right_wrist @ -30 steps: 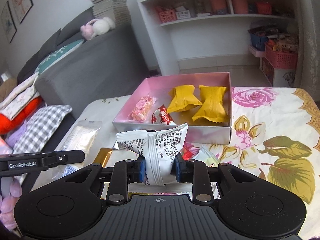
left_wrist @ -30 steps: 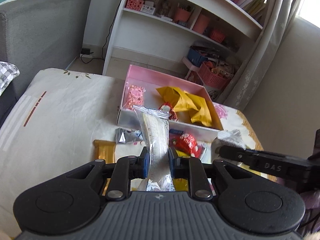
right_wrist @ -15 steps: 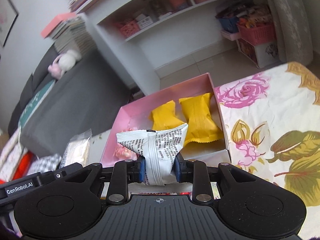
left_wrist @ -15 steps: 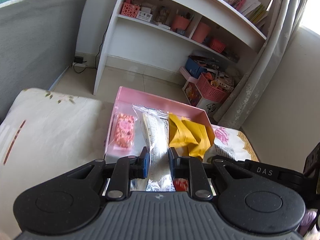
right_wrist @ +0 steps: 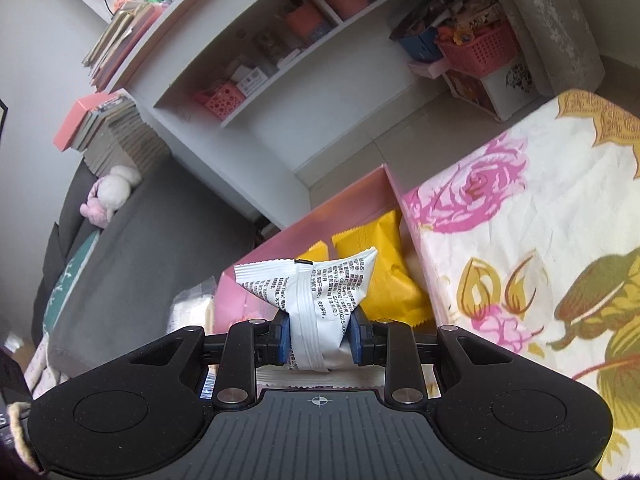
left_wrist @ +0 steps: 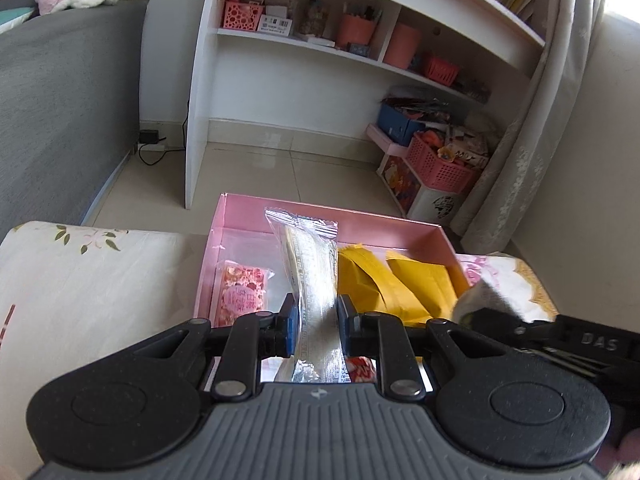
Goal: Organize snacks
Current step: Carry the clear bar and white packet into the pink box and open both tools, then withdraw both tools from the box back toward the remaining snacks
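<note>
Between the left tongs (left_wrist: pixel 317 326), a clear-wrapped snack (left_wrist: pixel 310 276) stands pinched upright, hiding part of the pink box (left_wrist: pixel 320 214) just ahead. The right tongs (right_wrist: pixel 320 338) clamp a white printed packet (right_wrist: pixel 316 300), which covers part of two yellow packets (right_wrist: pixel 386 276) lying in the box beyond.

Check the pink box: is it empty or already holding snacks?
Holding snacks. The pink box contains two yellow packets and a pink-and-white candy packet; much of its floor remains bare.
</note>
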